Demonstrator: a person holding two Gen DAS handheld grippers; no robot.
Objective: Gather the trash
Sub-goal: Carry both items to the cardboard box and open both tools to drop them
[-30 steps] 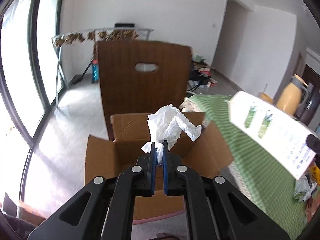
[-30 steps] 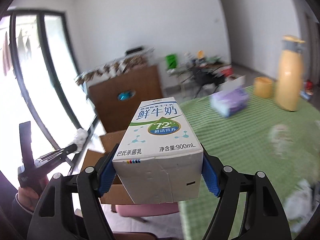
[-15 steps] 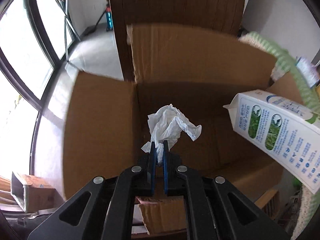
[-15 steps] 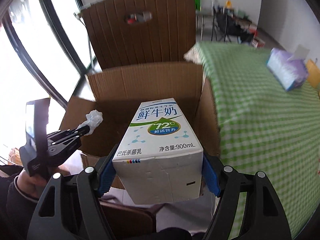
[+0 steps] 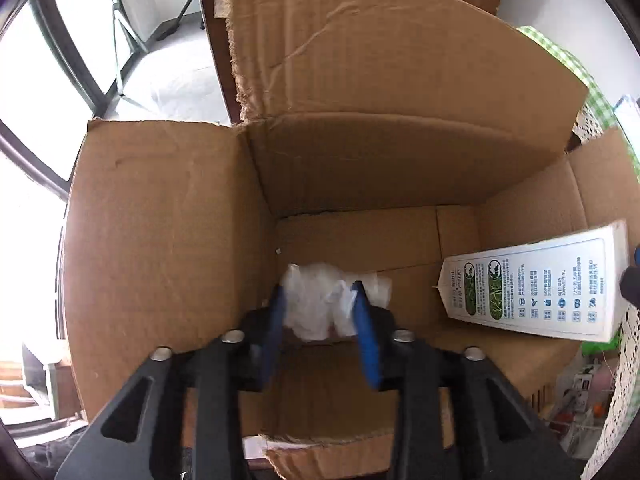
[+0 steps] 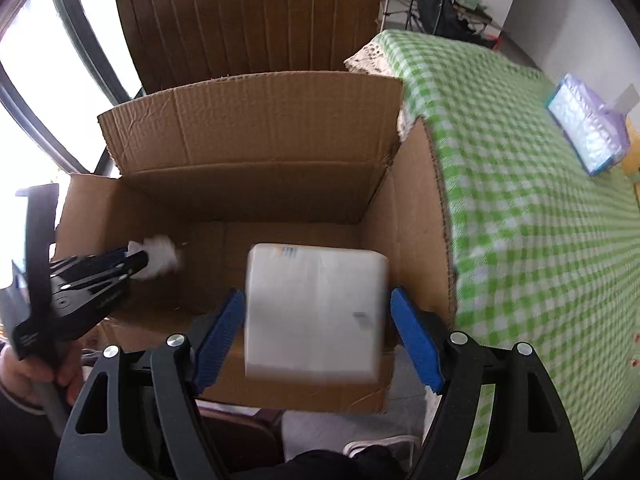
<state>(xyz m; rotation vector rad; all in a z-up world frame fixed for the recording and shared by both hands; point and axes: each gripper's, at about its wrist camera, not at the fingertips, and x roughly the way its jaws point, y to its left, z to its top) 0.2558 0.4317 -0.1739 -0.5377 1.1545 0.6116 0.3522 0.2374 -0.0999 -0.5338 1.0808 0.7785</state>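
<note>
Both your grippers point down into the open cardboard box [image 6: 256,148]. Your left gripper [image 5: 320,320] has just been opening: blue pads apart, crumpled tissue [image 5: 320,304] loose between them, low against the box floor near the left wall; whether it still touches a pad, cannot tell. Your right gripper [image 6: 316,336] has just been opening too: pads stand clear of the milk carton [image 6: 316,308] on both sides, carton blurred, inside the box by its right wall. Green checked counter [image 6: 520,184] just right of the box; purple tissue pack [image 6: 588,128] on it.
</note>
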